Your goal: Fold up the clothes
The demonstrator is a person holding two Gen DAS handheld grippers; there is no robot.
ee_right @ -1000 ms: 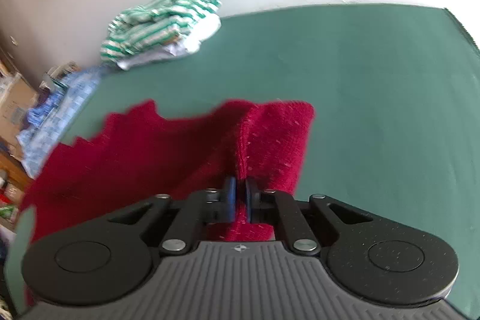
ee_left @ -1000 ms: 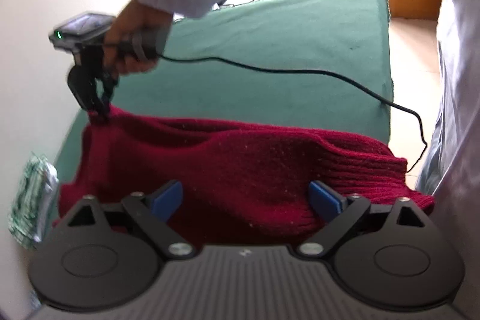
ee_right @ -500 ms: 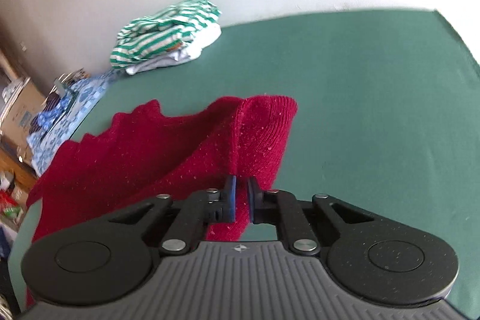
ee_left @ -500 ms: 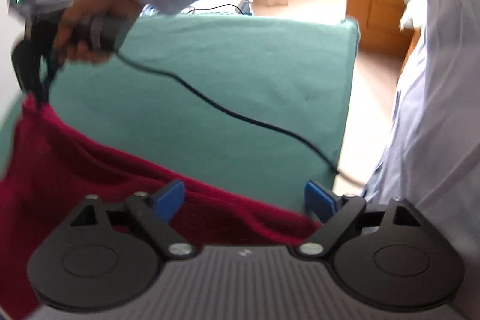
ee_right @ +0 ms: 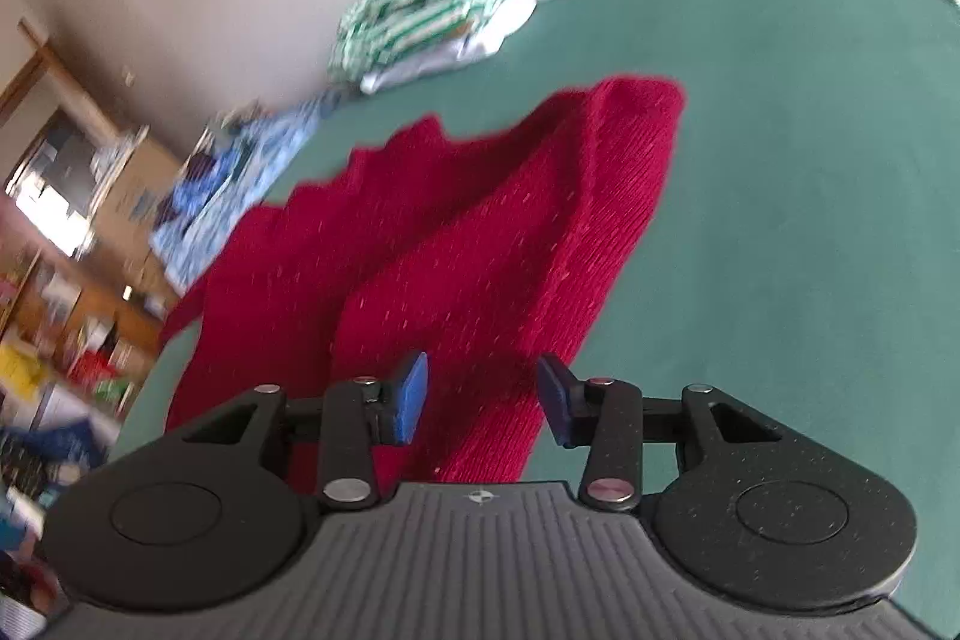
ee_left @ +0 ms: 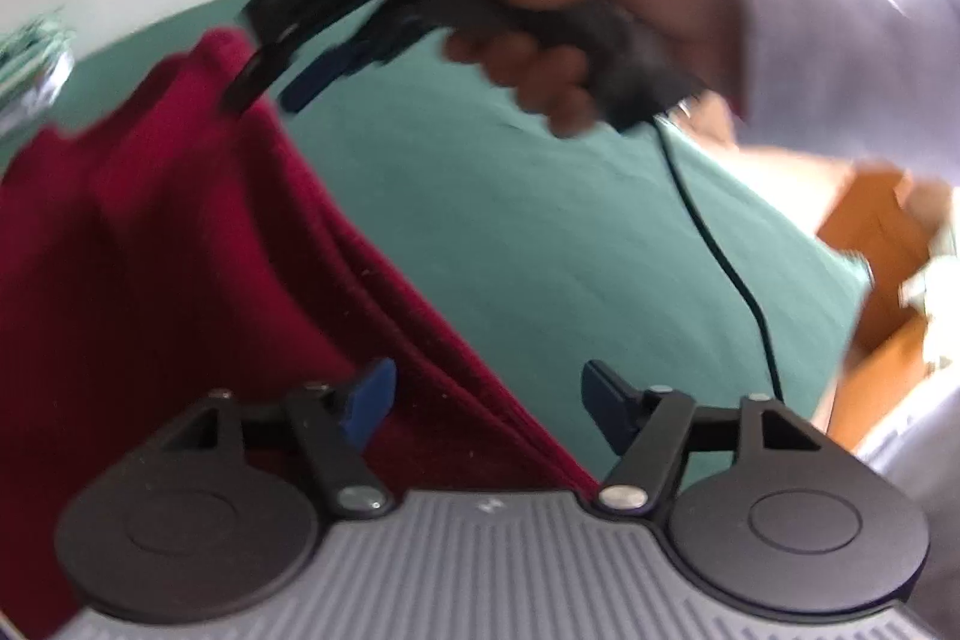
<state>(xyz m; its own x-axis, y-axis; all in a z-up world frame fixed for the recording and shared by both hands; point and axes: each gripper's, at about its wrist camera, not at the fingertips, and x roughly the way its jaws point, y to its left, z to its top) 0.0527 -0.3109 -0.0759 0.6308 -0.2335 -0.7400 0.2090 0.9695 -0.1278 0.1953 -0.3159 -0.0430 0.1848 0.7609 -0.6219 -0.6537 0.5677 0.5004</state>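
Note:
A dark red knitted sweater (ee_right: 480,244) lies partly folded on the green table cover (ee_right: 810,220). In the right wrist view my right gripper (ee_right: 483,397) hovers over the sweater's near folded end. Its jaws are opening, and the knit lies between the blue pads (ee_right: 411,394) without being pressed. In the left wrist view my left gripper (ee_left: 486,400) sits over the sweater's (ee_left: 180,250) folded edge. Its jaws are closing and the pads (ee_left: 372,394) stand clear of the cloth. The right gripper (ee_left: 264,94) appears there too, open at the sweater's far corner.
A folded green-and-white striped pile (ee_right: 432,16) lies by the wall, with blue patterned cloth (ee_right: 240,172) beside it. Cluttered shelves (ee_right: 60,310) stand off the table's left. A person's hand (ee_left: 570,40) holds the right gripper and its black cable (ee_left: 720,250) trails over the cover. Wooden furniture (ee_left: 888,268) stands beyond.
The right gripper has opened and let go of the sweater's fold. The left view has rolled and swung, bringing the right gripper close, and the left jaws have narrowed.

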